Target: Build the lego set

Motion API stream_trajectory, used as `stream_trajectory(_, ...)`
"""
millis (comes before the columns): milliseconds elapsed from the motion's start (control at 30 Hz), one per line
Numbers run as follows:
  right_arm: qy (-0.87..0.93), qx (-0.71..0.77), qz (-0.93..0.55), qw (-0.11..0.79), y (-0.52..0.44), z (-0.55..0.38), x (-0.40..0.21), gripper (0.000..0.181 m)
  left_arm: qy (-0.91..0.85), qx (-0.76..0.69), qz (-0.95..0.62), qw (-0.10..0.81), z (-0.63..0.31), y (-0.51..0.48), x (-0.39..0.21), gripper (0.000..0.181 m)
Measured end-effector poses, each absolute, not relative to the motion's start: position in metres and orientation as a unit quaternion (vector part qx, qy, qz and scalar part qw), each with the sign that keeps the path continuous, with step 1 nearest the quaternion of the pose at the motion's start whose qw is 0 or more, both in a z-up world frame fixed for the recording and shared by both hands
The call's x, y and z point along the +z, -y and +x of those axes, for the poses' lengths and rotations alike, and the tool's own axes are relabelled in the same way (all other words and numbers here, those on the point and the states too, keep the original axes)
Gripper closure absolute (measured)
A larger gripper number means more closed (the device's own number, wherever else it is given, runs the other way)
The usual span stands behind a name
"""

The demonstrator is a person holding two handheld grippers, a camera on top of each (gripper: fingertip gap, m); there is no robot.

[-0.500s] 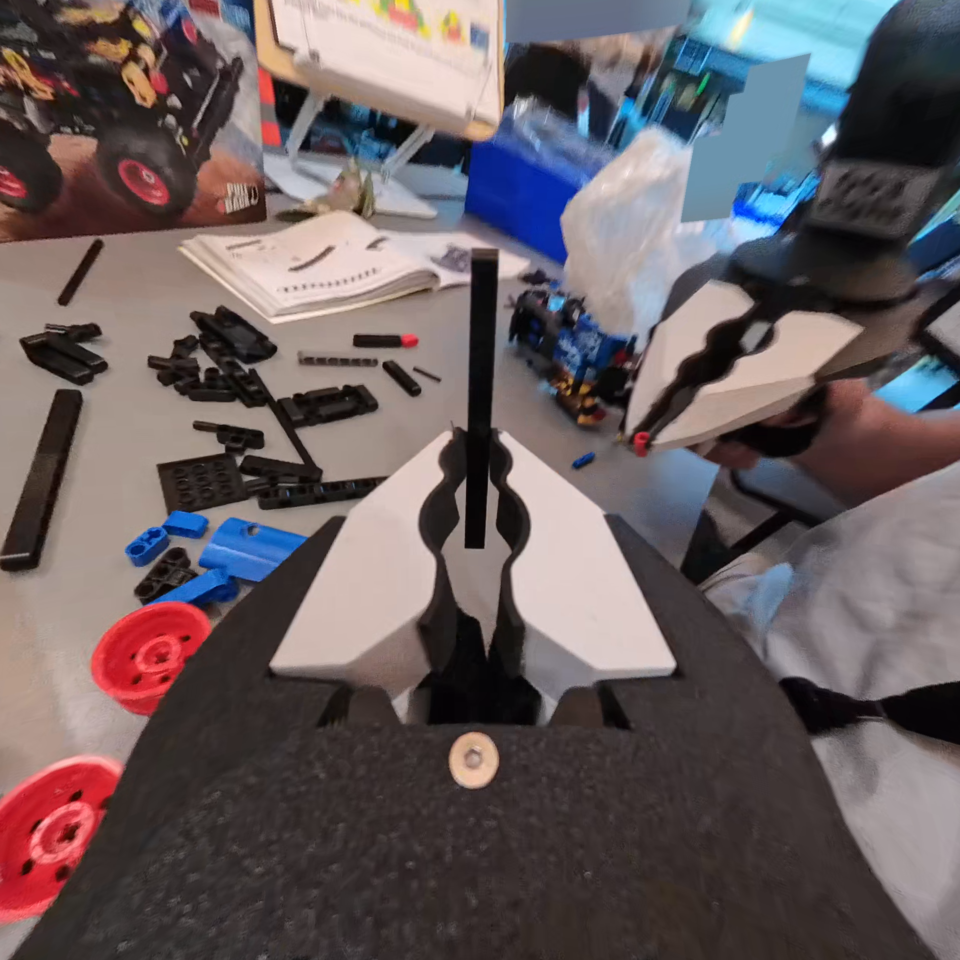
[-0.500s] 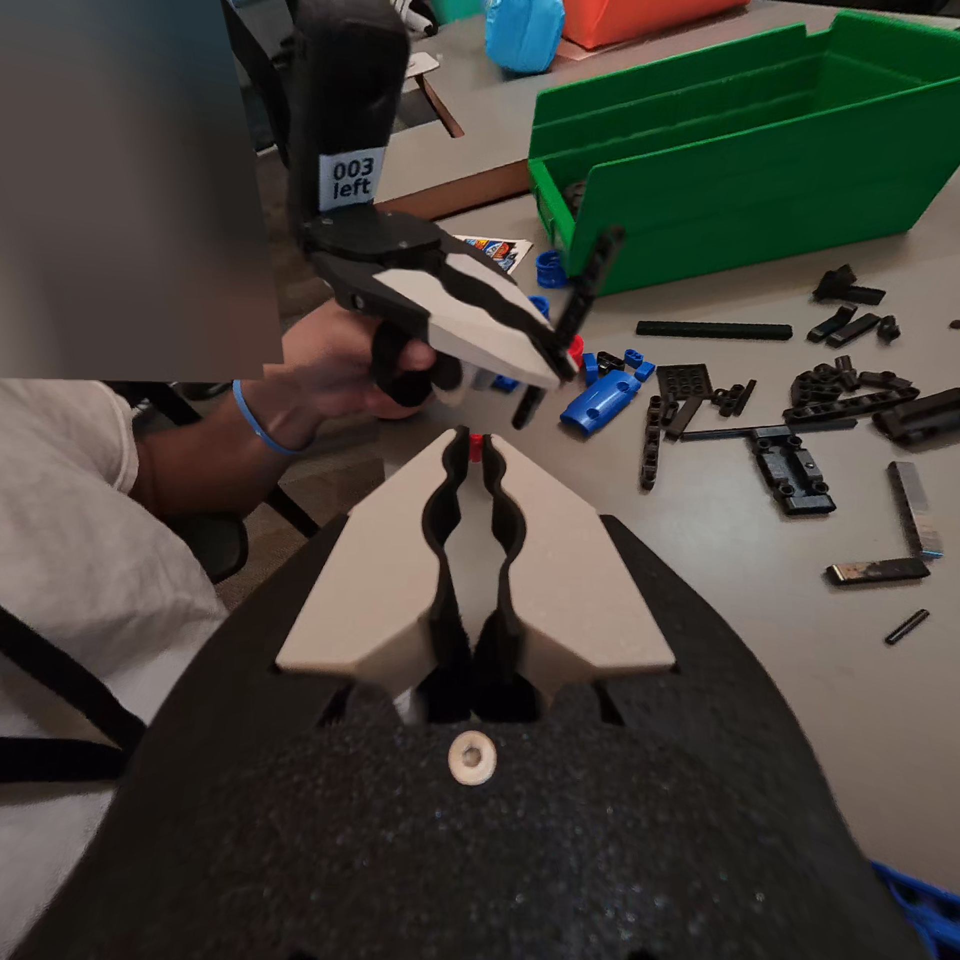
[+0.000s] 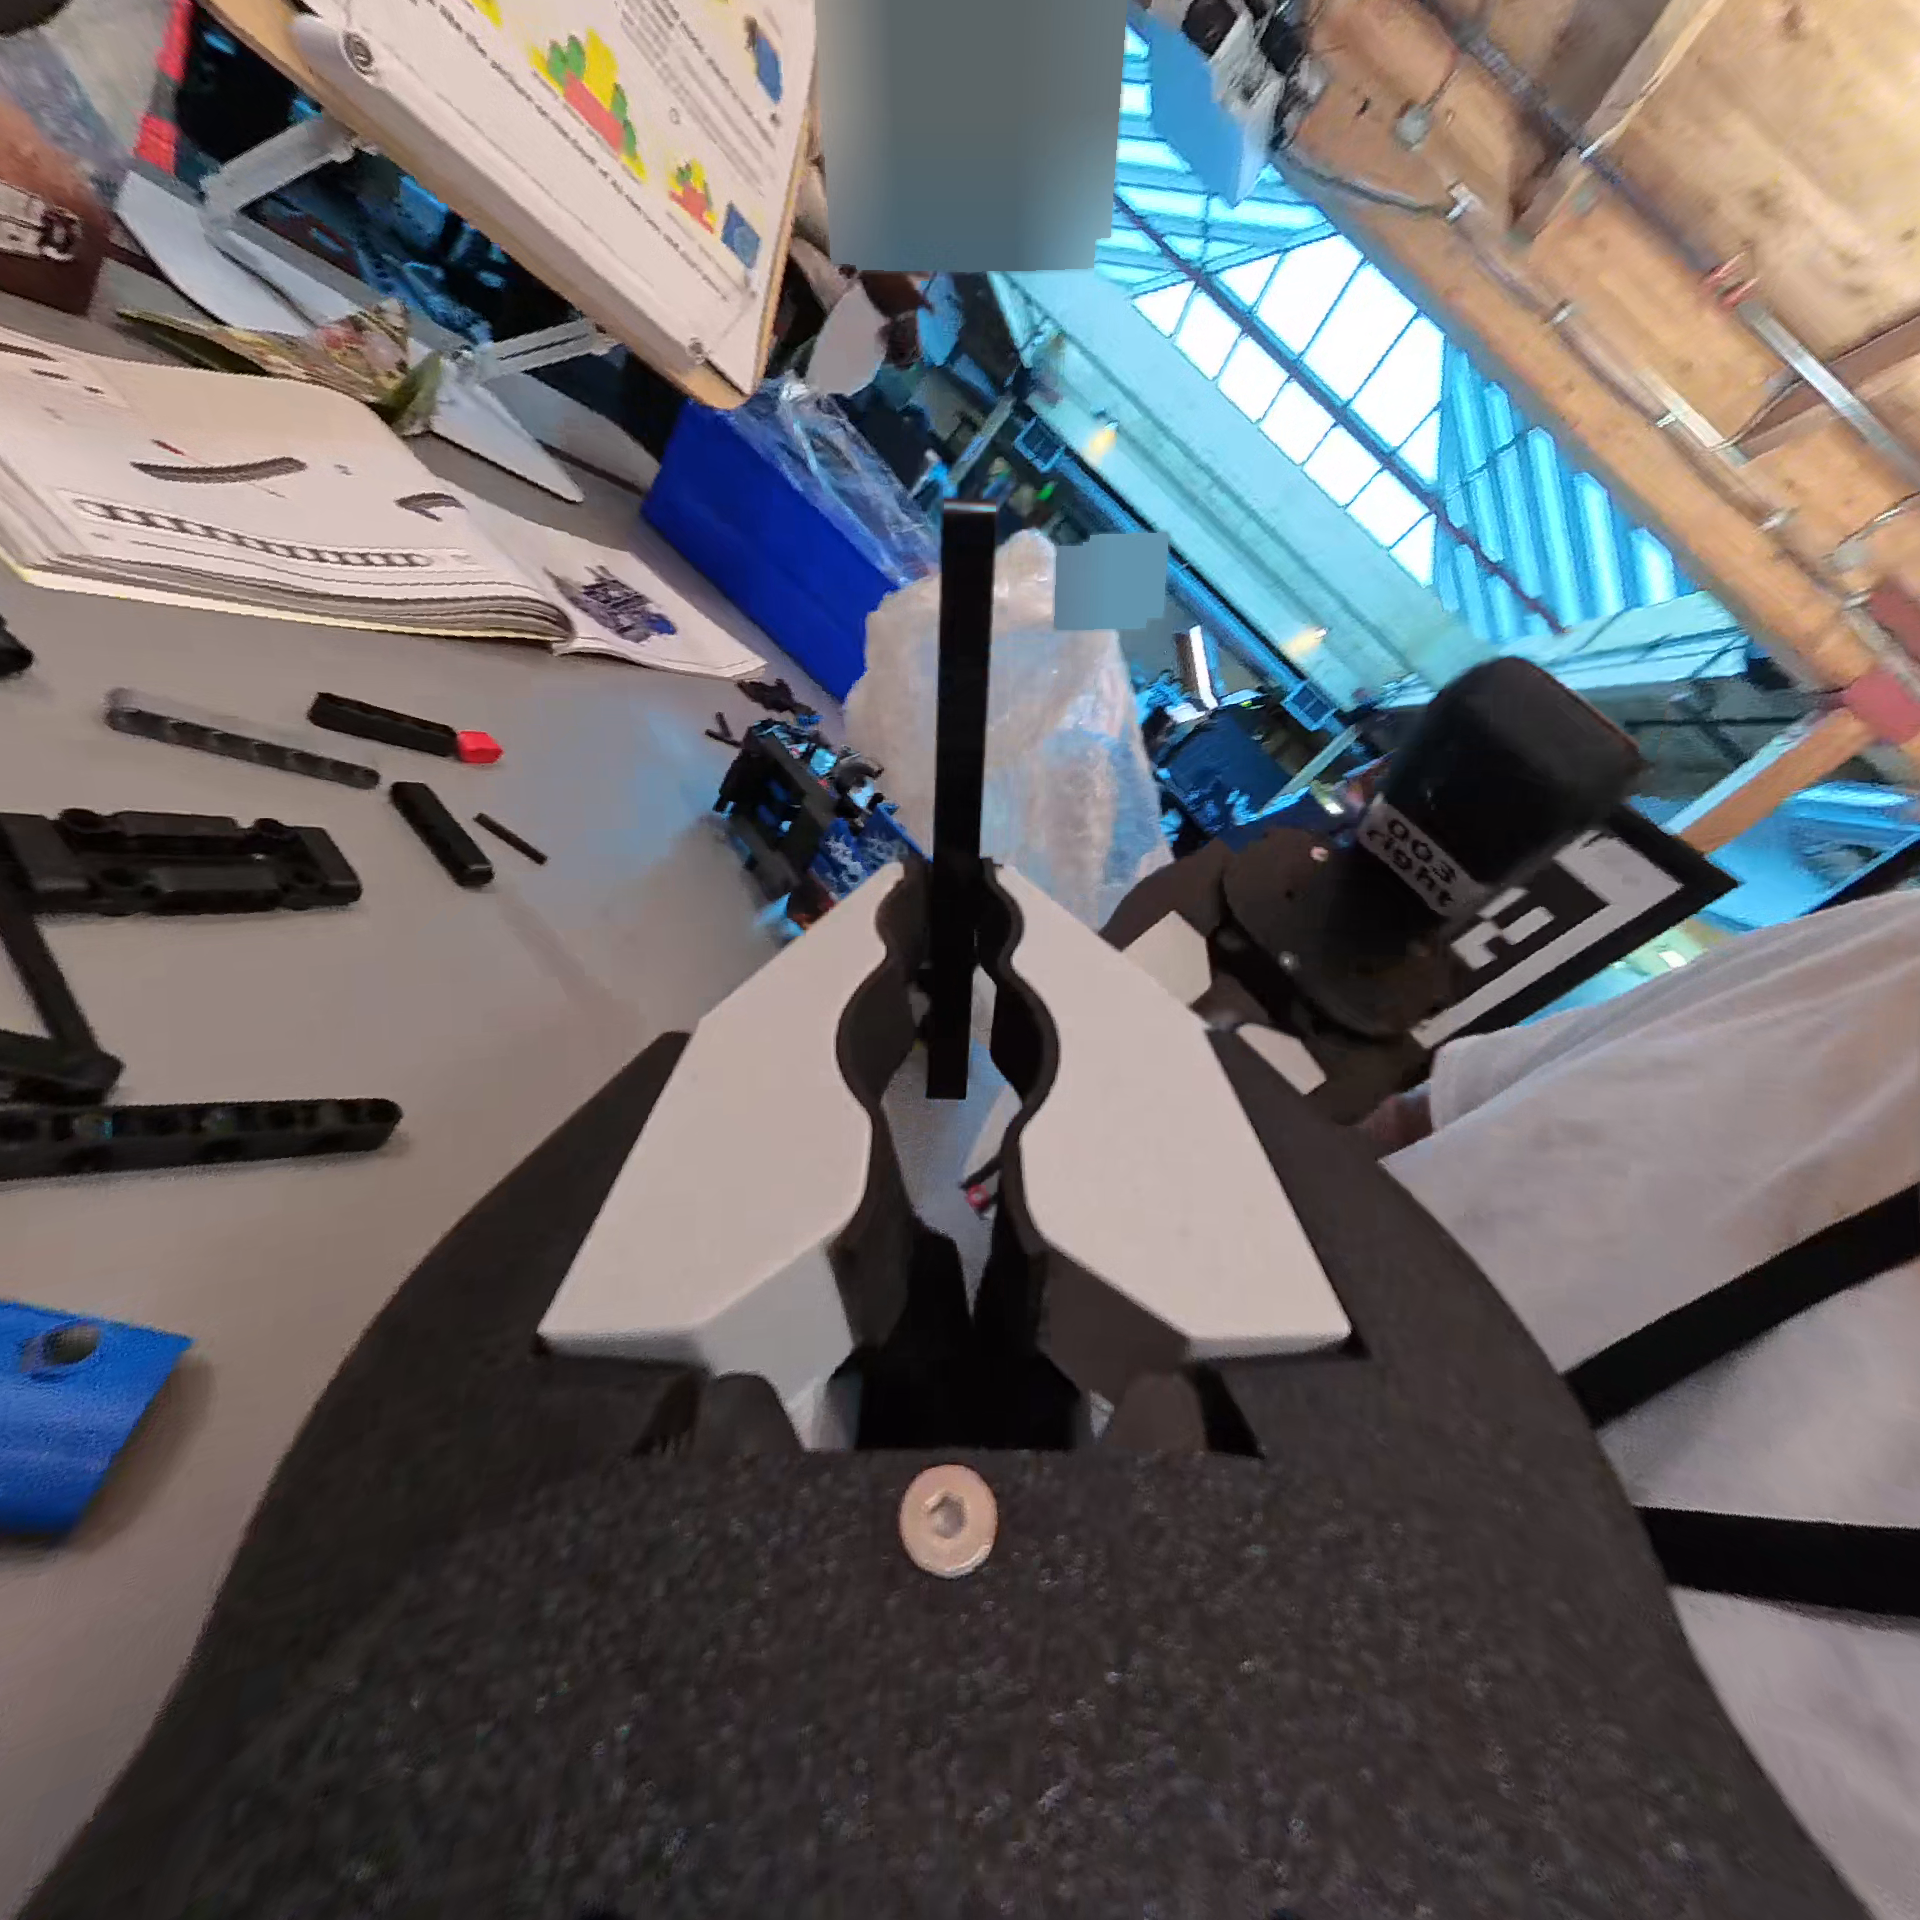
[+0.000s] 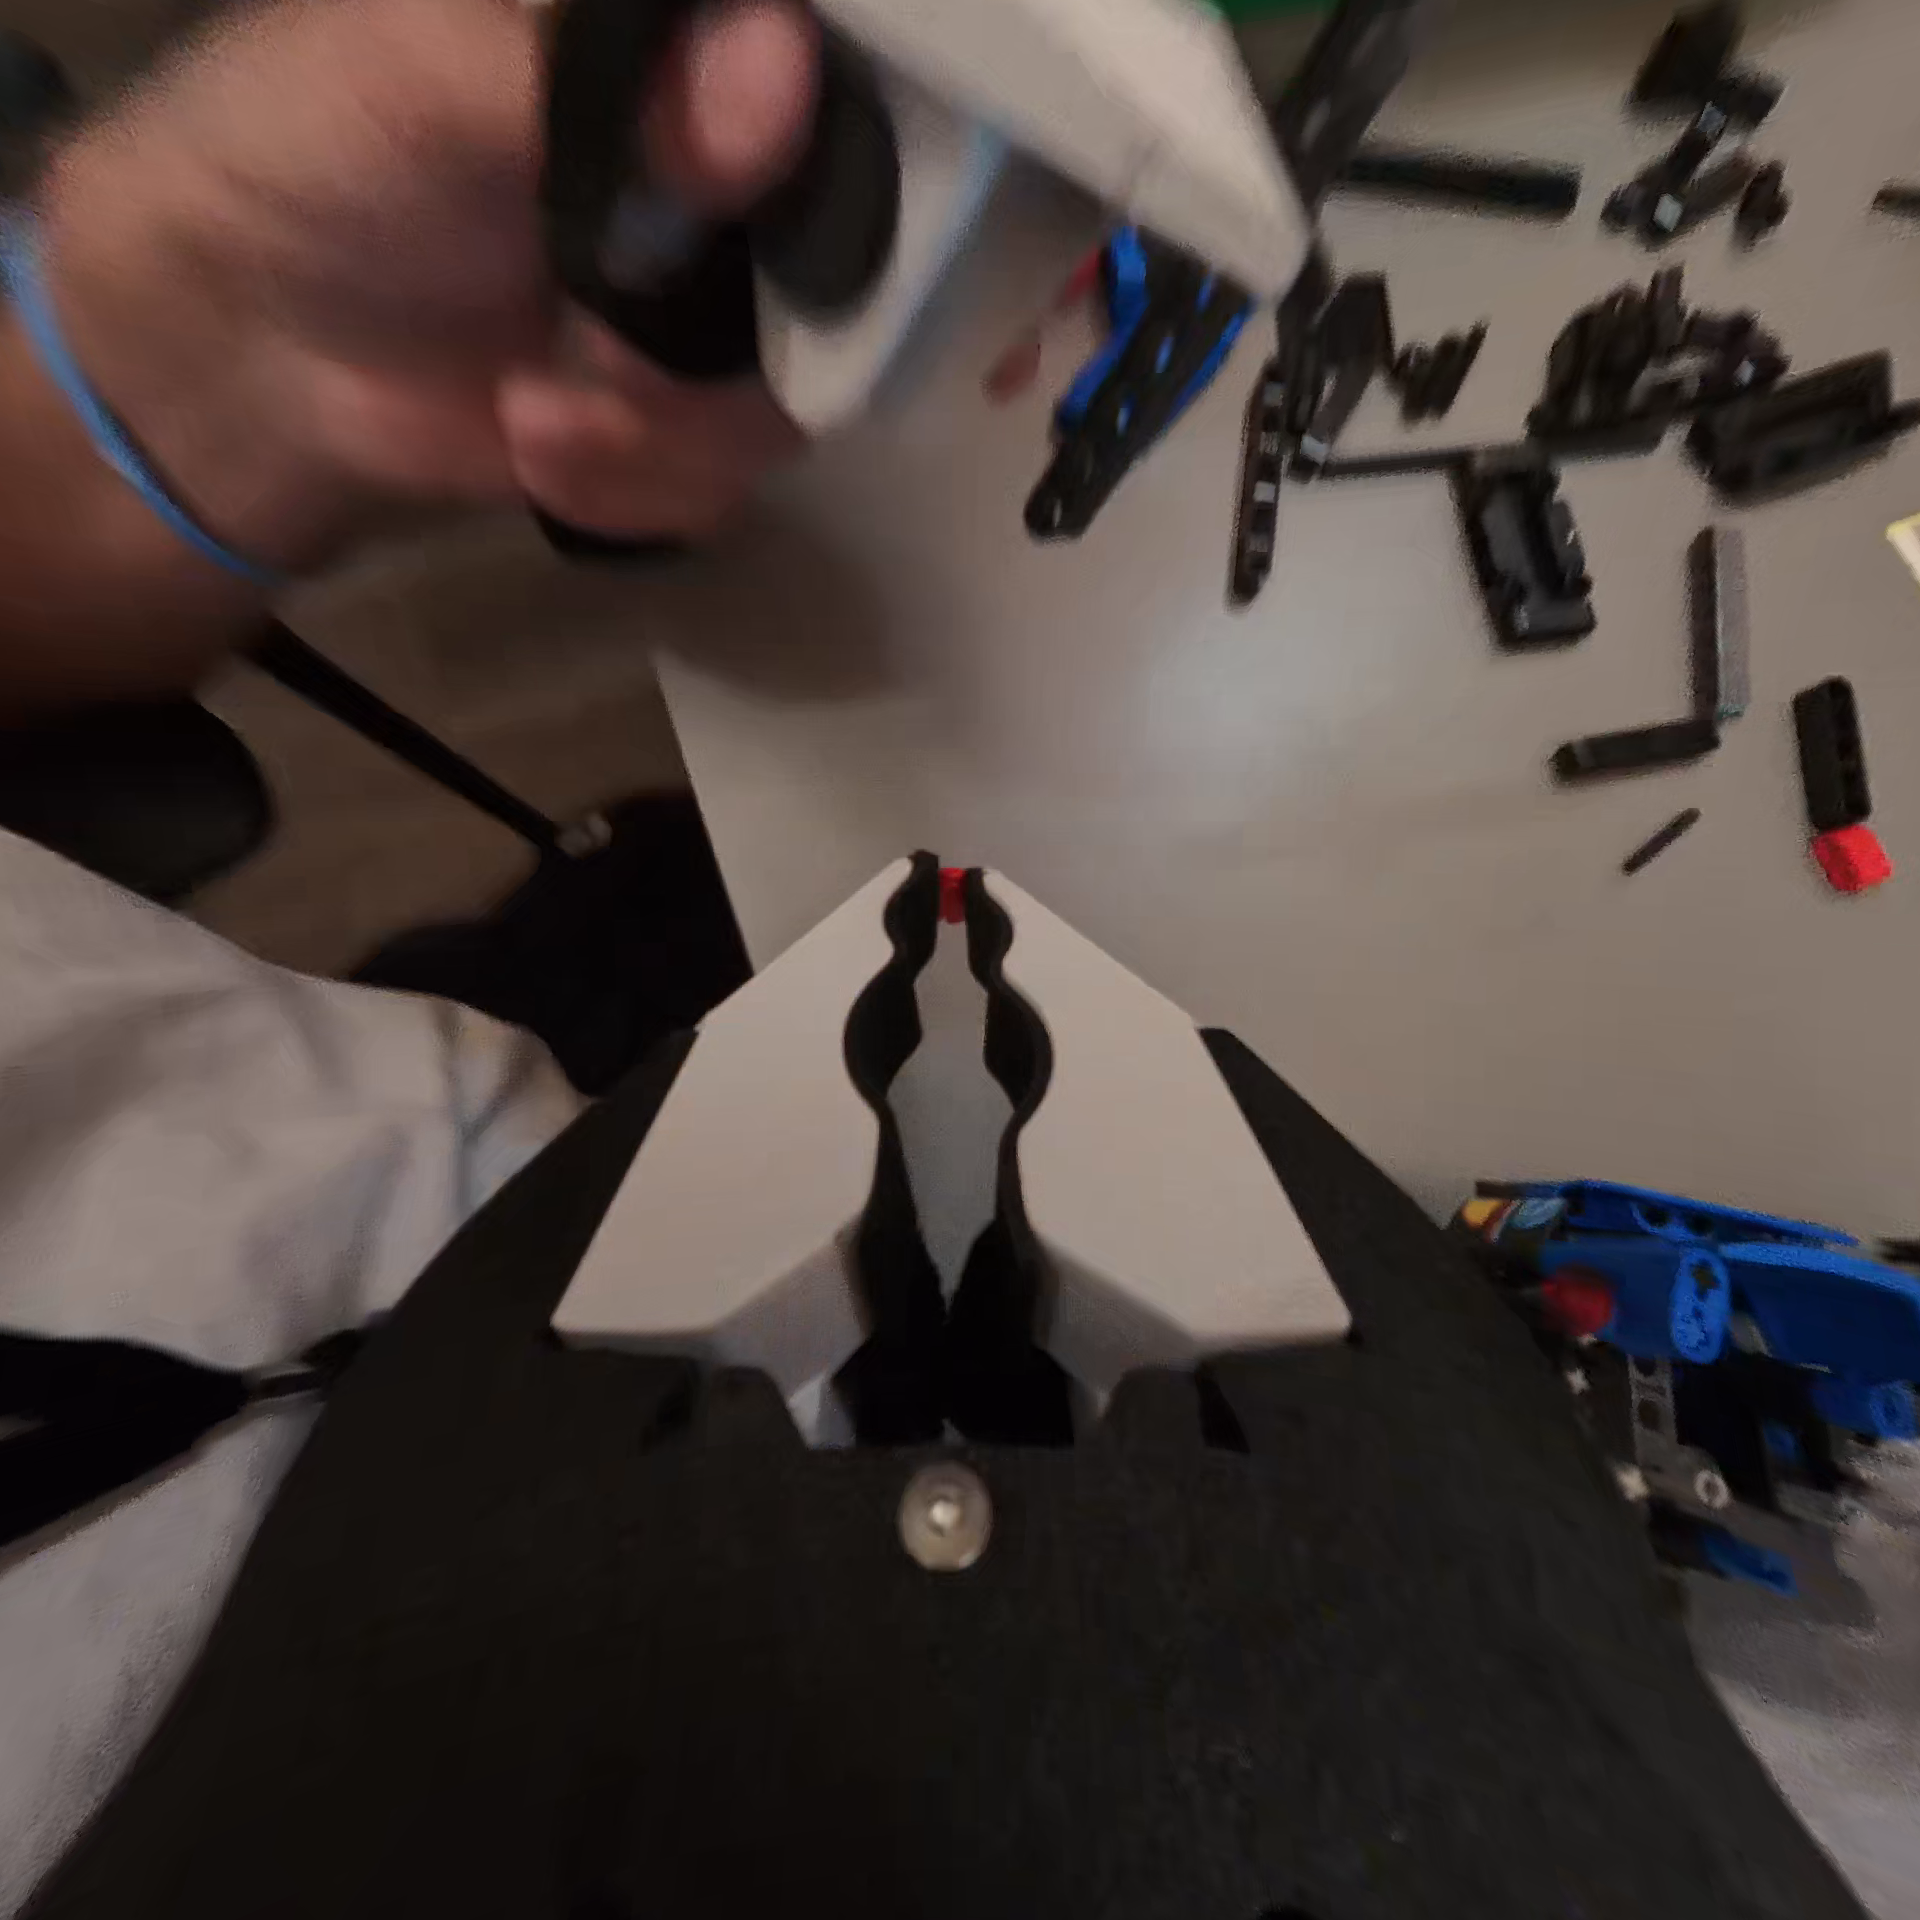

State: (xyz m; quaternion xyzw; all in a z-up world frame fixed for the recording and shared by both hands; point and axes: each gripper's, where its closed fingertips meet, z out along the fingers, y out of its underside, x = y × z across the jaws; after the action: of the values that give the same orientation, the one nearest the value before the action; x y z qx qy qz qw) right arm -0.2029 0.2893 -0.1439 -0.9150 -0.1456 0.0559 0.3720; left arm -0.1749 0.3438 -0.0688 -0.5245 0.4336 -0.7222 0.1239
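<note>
My left gripper point(image 3: 951, 883) is shut on a long black beam point(image 3: 961, 727) that stands up out of the fingertips, held in the air. My right gripper point(image 4: 948, 878) is shut on a small red pin point(image 4: 951, 894) at its fingertips, above the grey table point(image 4: 1195, 831). The right gripper's body point(image 3: 1382, 914) shows low at the right of the left wrist view, its fingers hidden under mine. The left gripper point(image 4: 997, 166) and the hand holding it fill the blurred top left of the right wrist view. The partly built blue and black model point(image 4: 1714, 1340) sits at the right edge there, and behind the beam in the left wrist view point(image 3: 800, 810).
Loose black beams and plates point(image 3: 177, 862) lie on the table at left, with a black piece with a red end point(image 3: 405, 727) and a blue part point(image 3: 73, 1413). An open instruction booklet point(image 3: 260, 520), a blue bin point(image 3: 769, 530) and a clear plastic bag point(image 3: 1049, 748) stand behind. Some 9 centimeters of space lies between my two pairs of fingers.
The left gripper has tilted upward and moved right with the beam. The right gripper has moved in below and close to the left one, still holding the red pin. Both views are blurred by motion.
</note>
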Motion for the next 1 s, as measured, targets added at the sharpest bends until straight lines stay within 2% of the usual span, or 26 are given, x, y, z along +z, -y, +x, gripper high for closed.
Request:
stream_trajectory(167,0.168,-0.003,-0.954,0.250,-0.277,-0.192,-0.182,0.177,-0.462,-0.666,-0.555,0.189,-0.181,-0.351,-0.077,0.175)
stream_trajectory(333,0.163,-0.030,-0.957,0.238,-0.283,-0.179,-0.191,0.176,-0.482,-0.615,-0.572,0.249,-0.196,-0.363,-0.085,0.175)
stream_trajectory(500,0.138,-0.031,-0.959,0.244,-0.291,-0.173,-0.191,0.175,-0.495,-0.611,-0.570,0.239,-0.200,-0.363,-0.091,0.175)
stream_trajectory(533,0.130,-0.031,-0.960,0.247,-0.292,-0.171,-0.191,0.168,-0.500,-0.609,-0.568,0.236,-0.200,-0.361,-0.093,0.175)
stream_trajectory(567,0.122,-0.031,-0.960,0.250,-0.292,-0.168,-0.190,0.168,-0.505,-0.608,-0.566,0.233,-0.199,-0.360,-0.095,0.175)
stream_trajectory(633,0.100,-0.033,-0.956,0.272,-0.296,-0.161,-0.182,0.161,-0.513,-0.608,-0.562,0.226,-0.199,-0.357,-0.097,0.175)
stream_trajectory(733,0.071,0.005,-0.934,0.351,-0.307,-0.165,-0.148,0.158,-0.514,-0.625,-0.549,0.207,-0.200,-0.350,-0.097,0.175)
stream_trajectory(900,0.052,0.213,-0.813,0.540,-0.333,-0.199,-0.057,0.151,-0.488,-0.707,-0.496,0.129,-0.207,-0.329,-0.078,0.175)
stream_trajectory(1000,0.052,0.327,-0.768,0.548,-0.339,-0.212,-0.037,0.149,-0.487,-0.733,-0.465,0.098,-0.213,-0.317,-0.068,0.176)
